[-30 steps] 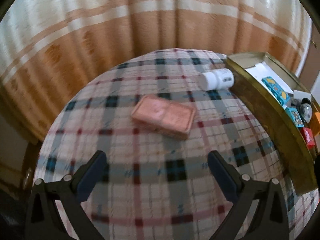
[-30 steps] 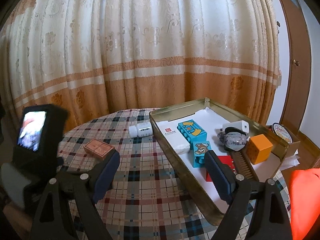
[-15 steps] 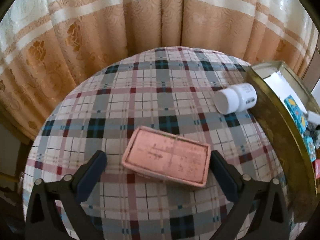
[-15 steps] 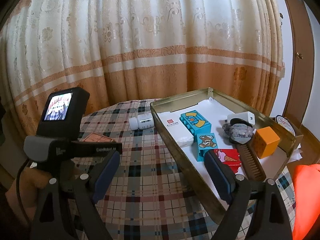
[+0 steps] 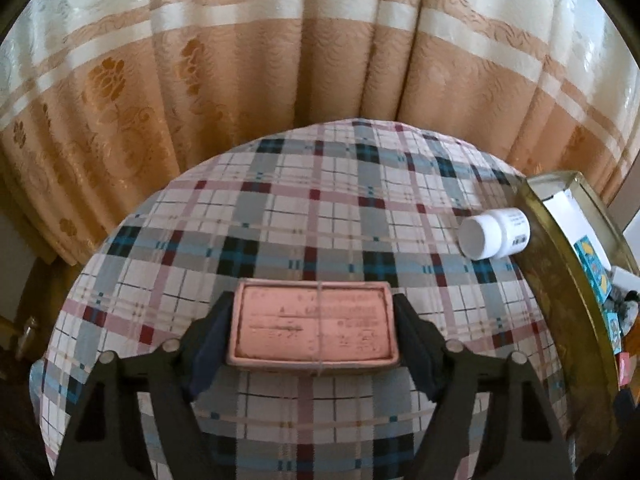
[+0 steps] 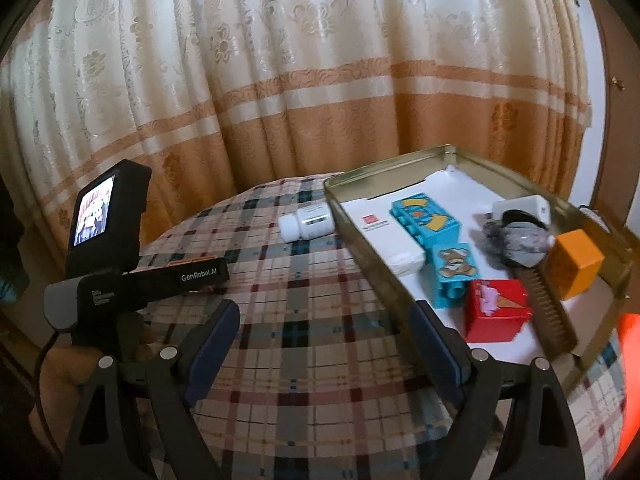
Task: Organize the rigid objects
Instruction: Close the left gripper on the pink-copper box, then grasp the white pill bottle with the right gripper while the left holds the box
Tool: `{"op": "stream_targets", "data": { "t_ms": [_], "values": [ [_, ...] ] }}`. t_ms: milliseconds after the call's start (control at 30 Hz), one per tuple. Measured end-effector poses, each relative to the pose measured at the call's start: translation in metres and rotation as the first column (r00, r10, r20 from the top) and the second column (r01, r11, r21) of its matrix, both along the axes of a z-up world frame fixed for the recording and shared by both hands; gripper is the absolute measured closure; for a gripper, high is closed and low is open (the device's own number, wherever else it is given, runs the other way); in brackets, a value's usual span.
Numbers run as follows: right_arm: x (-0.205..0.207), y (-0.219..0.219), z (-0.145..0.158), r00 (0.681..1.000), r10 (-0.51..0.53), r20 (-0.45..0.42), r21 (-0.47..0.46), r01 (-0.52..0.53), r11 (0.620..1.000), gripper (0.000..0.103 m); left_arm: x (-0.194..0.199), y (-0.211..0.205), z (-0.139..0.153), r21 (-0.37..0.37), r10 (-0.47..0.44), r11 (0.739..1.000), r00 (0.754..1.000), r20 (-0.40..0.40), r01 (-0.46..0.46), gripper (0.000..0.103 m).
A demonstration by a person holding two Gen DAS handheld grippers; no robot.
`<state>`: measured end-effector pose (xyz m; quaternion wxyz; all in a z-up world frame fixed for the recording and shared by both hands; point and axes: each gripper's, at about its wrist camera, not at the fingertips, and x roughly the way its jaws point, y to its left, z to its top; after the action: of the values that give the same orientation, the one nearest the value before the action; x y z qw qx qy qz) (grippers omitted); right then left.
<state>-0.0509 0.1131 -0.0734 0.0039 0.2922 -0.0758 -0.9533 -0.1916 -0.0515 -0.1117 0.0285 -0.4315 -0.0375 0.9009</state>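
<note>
**Op:** On the plaid tablecloth [image 5: 304, 208], near its middle, my left gripper [image 5: 312, 330] points steeply down over the pink flat box [image 5: 314, 326]. The box lies flat between the dark blue pads [image 5: 214, 332], one at each short end. The jaws have just been closing; both pads look to be touching the box ends, so I read it as a pinch on the box.

**Obs:** Lifted?

**Op:** Cannot tell; it looks level with the cloth. From the right wrist view the left device sits low at the left, a hand [image 6: 60, 380] wrapped on its handle, its little screen facing back.

**Obs:** Right side?

**Op:** Right gripper [image 6: 324, 348] is spread wide, nothing between its pads, angled gently down over bare cloth just beside the near wall of the gold tin tray [image 6: 384, 264].

**Obs:** What else is loose?

**Op:** White pill bottle [image 6: 306, 222] on its side, touching the tray's outer wall near the far corner. Inside the tray: a white flat box [image 6: 384, 236], two turquoise blocks [image 6: 424, 220], a red block [image 6: 496, 316], an orange cube [image 6: 574, 264], a brown comb [image 6: 548, 312], a grey bundle [image 6: 516, 242].
</note>
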Motion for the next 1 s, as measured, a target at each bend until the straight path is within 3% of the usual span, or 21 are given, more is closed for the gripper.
{"op": "stream_targets", "data": {
  "t_ms": [200, 367, 400, 433, 533, 800, 900, 1000],
  "values": [
    [-0.040, -0.001, 0.027, 0.987, 0.153, 0.047, 0.048, -0.155, 0.987, 0.015, 0.000, -0.002, 0.001, 0.030, -0.002, 1.000, 1.000, -0.005, 0.002, 0.026],
    [-0.103, -0.005, 0.041, 0.928, 0.317, 0.195, 0.085, -0.338, 0.937, 0.019, 0.001, -0.006, 0.001, 0.058, -0.002, 0.998, 1.000, -0.011, 0.002, 0.026],
    [-0.114, -0.010, 0.042, 0.910, 0.353, 0.218, 0.129, -0.385, 0.914, 0.024, 0.002, -0.007, 0.000, 0.070, -0.002, 0.998, 1.000, -0.013, 0.003, 0.026],
    [-0.122, -0.016, 0.041, 0.892, 0.380, 0.245, 0.177, -0.427, 0.887, 0.036, 0.002, -0.009, 0.000, 0.086, -0.002, 0.996, 1.000, -0.016, 0.003, 0.026],
    [-0.147, -0.031, 0.033, 0.825, 0.445, 0.349, 0.268, -0.543, 0.796, 0.045, 0.002, -0.013, -0.001, 0.113, -0.001, 0.994, 1.000, -0.022, 0.004, 0.026],
    [-0.191, -0.057, 0.013, 0.670, 0.537, 0.512, 0.360, -0.735, 0.575, 0.047, 0.002, -0.014, 0.000, 0.111, -0.001, 0.994, 1.000, -0.021, 0.004, 0.026],
    [-0.203, -0.065, -0.003, 0.590, 0.524, 0.614, 0.352, -0.800, 0.486, 0.058, 0.001, -0.012, -0.001, 0.103, -0.002, 0.995, 1.000, -0.020, 0.004, 0.026],
    [-0.213, -0.066, -0.004, 0.538, 0.535, 0.651, 0.313, -0.833, 0.456, 0.059, 0.002, -0.012, -0.001, 0.102, -0.002, 0.995, 1.000, -0.020, 0.004, 0.026]
  ]
}}
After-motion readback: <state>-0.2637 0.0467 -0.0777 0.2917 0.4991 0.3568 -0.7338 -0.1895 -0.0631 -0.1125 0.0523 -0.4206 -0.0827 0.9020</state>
